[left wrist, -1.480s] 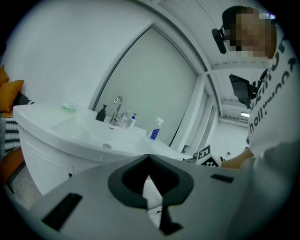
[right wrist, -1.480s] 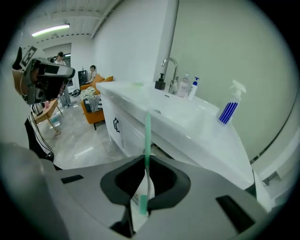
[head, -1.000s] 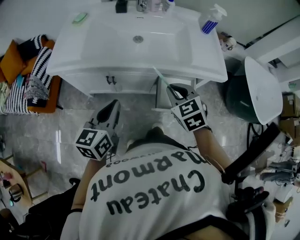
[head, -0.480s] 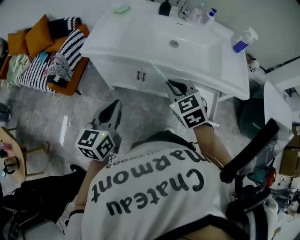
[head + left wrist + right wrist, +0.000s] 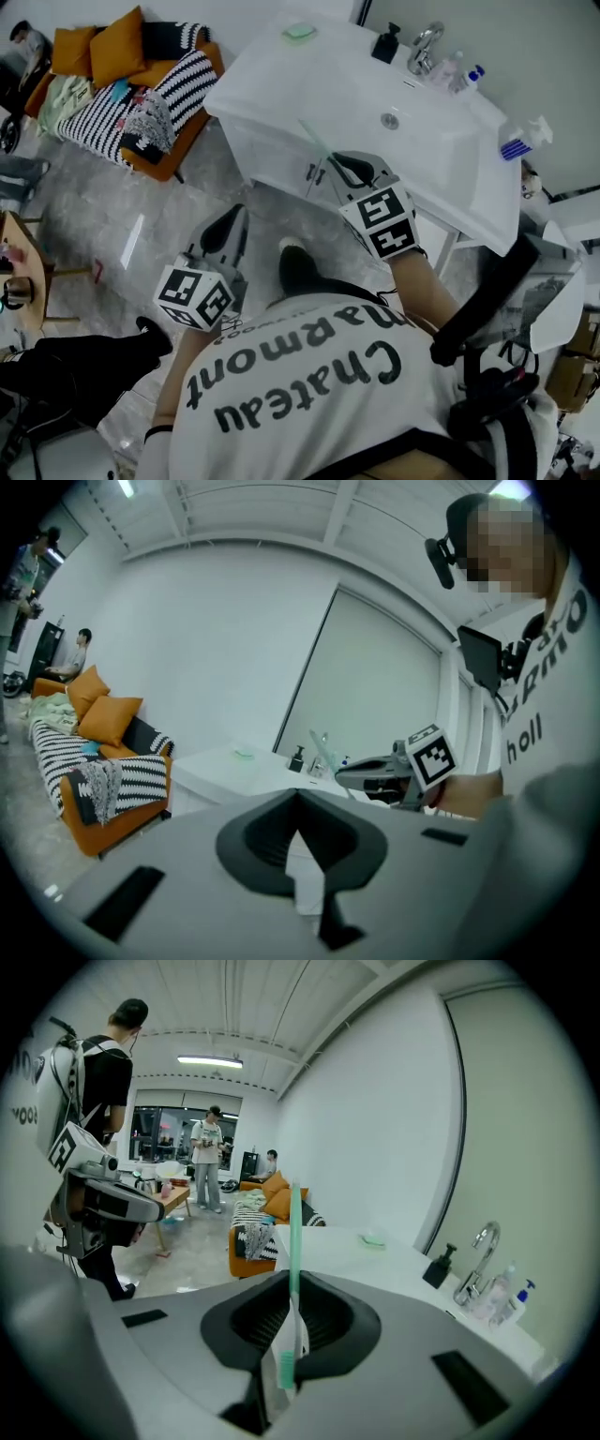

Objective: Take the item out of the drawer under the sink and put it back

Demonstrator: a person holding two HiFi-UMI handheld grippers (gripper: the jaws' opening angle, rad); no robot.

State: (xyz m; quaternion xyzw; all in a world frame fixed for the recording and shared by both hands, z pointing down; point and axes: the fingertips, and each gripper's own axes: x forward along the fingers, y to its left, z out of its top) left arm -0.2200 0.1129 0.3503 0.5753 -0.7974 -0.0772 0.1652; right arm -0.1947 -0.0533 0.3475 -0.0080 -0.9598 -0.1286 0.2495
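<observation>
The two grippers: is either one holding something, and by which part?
The right gripper clamps a thin green toothbrush near one end; the rest sticks out ahead. The left gripper is shut, empty.

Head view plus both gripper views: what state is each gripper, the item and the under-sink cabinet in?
Right gripper: shut on the green toothbrush.
Green toothbrush: clamped, handle sticking out past the jaw tips.
Left gripper: shut, nothing in it.
Under-sink cabinet: front looks closed.
Sink basin: empty, no water running.
</observation>
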